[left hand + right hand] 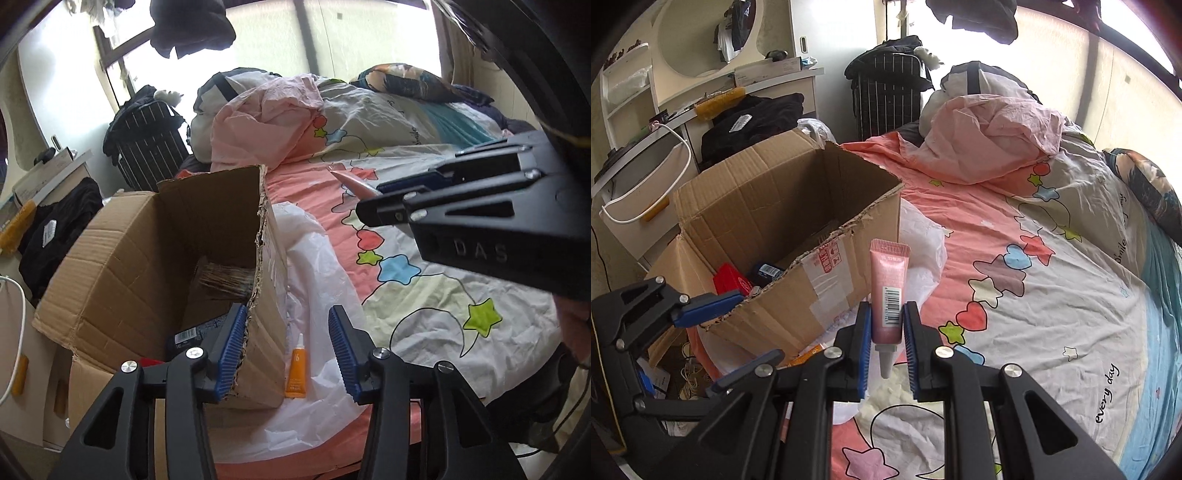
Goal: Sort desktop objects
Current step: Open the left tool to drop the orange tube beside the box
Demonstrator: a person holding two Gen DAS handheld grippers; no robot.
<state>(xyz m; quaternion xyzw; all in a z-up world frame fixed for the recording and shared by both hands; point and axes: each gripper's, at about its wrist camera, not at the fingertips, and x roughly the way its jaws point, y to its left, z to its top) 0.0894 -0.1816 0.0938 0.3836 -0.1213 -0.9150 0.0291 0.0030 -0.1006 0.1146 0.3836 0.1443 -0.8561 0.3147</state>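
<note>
My right gripper [886,325] is clamped on the pink tube [889,284], cap toward me, just right of the cardboard box [798,229]. Next, as I judge it: carry it left over the torn rim, lower it inside, then release (not above the rim, it could bounce out). My left gripper [286,354] stands apart, nothing between the pads, straddling the box's near wall. The orange tube [295,373] lies outside on the white plastic bag [317,258]. Box floor mostly hidden; a red pack [733,282] and a dark barcoded item [766,273] show.
</note>
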